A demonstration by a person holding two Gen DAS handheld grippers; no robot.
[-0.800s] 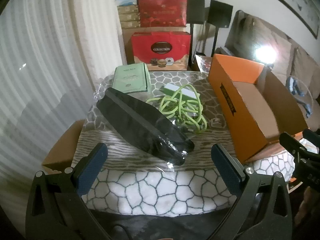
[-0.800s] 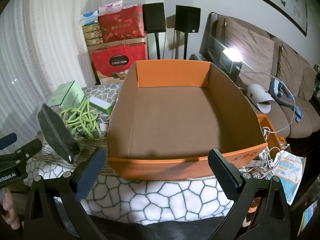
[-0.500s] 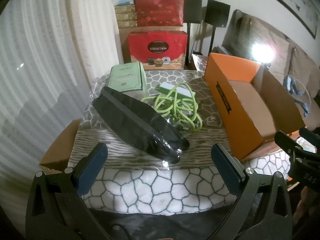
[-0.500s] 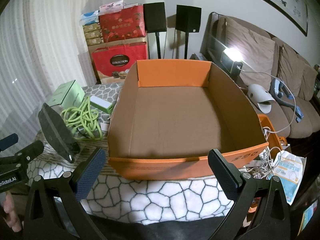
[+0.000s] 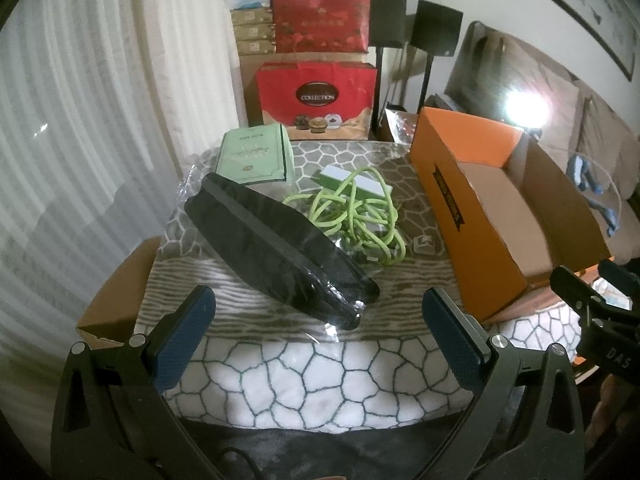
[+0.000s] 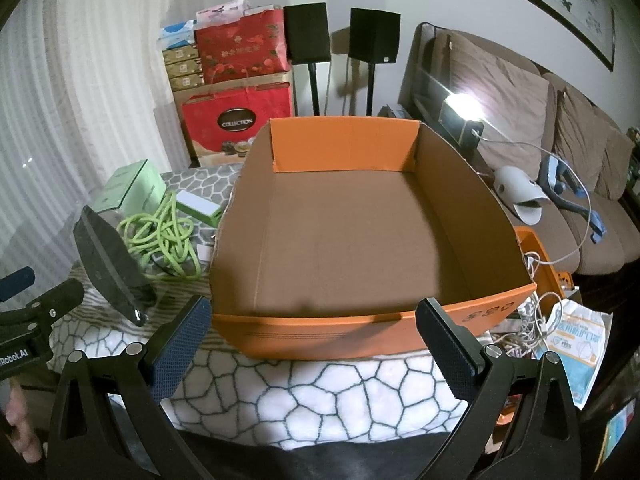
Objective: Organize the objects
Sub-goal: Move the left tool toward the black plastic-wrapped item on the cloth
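Judging by its glossy film wrap, the long black package (image 5: 276, 256) will be stiff but slippery; gripping across its narrow near end looks safest. It lies diagonally on the patterned surface (image 5: 304, 376), left of the orange box (image 5: 460, 216), and both tools face it spread wide and empty: the left tool (image 5: 318, 344) just short of its tip, the right tool (image 6: 312, 344) before the box's near wall. Beyond it, the soft, tangle-prone green cable (image 5: 356, 216) coils beside a small white-and-green box (image 5: 352, 178). Farthest back, left of the orange box, stands a light green carton (image 5: 254, 154).
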